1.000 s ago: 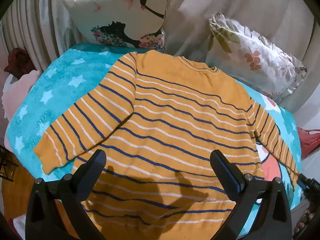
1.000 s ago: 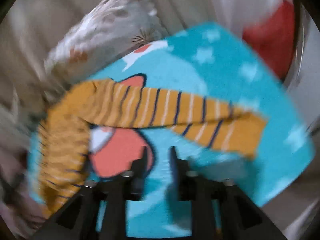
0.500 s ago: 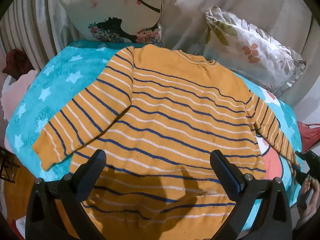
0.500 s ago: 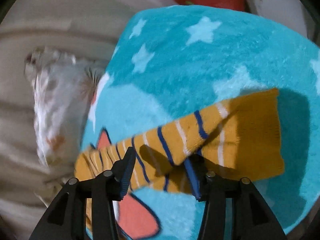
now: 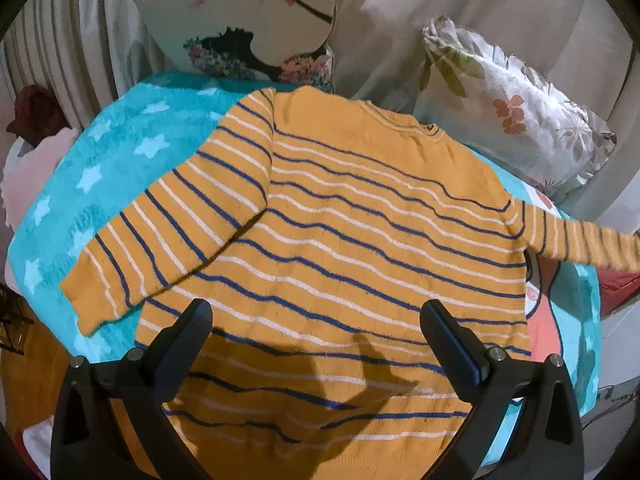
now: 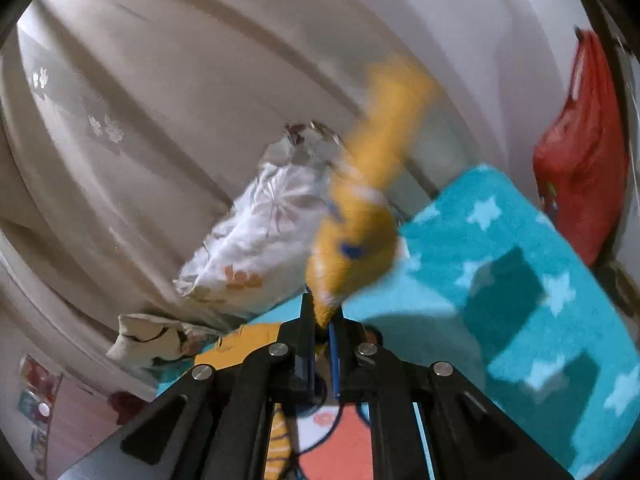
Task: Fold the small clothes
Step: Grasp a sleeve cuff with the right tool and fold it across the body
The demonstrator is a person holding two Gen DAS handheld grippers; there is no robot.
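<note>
An orange sweater (image 5: 360,232) with blue and white stripes lies flat on a turquoise star blanket (image 5: 120,152). Its left sleeve (image 5: 160,240) lies spread on the blanket. My left gripper (image 5: 316,344) is open and hovers above the sweater's lower part. The right sleeve (image 5: 580,240) is lifted and stretched out to the right. My right gripper (image 6: 322,320) is shut on that sleeve's cuff end (image 6: 360,232), which sticks up blurred above the fingers, off the blanket (image 6: 520,280).
Two printed cushions (image 5: 256,24) (image 5: 516,120) lean on the beige sofa back behind the sweater. A red item (image 6: 580,152) sits beyond the blanket's right edge. A pink cloth (image 5: 32,172) lies at the left.
My right gripper closed on the right sleeve's cuff and lifted it off the blanket, pulling the sleeve out to the right. The left gripper stayed open over the sweater.
</note>
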